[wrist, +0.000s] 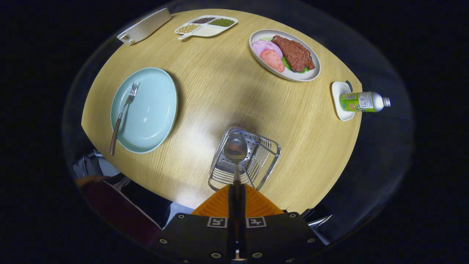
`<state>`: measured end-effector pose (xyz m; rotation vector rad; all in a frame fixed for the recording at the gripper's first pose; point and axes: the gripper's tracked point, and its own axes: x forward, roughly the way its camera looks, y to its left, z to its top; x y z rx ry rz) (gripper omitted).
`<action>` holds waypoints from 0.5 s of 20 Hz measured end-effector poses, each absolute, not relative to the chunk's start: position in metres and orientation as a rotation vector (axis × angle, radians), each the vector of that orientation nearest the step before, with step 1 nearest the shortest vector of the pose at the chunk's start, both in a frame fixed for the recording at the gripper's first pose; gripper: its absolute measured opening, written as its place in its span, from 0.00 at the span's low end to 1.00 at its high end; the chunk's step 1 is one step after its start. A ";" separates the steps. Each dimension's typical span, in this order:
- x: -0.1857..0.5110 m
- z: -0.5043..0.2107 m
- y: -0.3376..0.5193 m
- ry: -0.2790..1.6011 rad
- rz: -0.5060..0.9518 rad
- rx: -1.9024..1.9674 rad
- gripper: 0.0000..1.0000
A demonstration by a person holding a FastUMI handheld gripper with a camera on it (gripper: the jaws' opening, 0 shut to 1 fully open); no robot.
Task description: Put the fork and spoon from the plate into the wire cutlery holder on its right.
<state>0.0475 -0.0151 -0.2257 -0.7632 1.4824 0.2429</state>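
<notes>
My gripper is shut on the spoon, both fingers pressed on its handle. The spoon's bowl points ahead and hangs right above the wire cutlery holder, which stands on the wooden table just ahead of the fingers. To the left of the holder lies the pale blue plate. The fork rests on the plate's left side, tines pointing away, its brown handle sticking out over the near rim.
Beyond the holder stands an oval white plate of food. A divided dish of beans and a white box sit at the far edge. A green bottle lies on a small white dish to the right. A person's sleeve shows at the near left.
</notes>
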 end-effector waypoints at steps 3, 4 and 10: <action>0.056 -0.222 -0.015 1.446 0.233 -0.735 0.07; 0.055 -0.220 -0.017 1.443 0.222 -0.720 0.10; 0.061 -0.184 -0.002 1.285 0.187 -0.611 0.52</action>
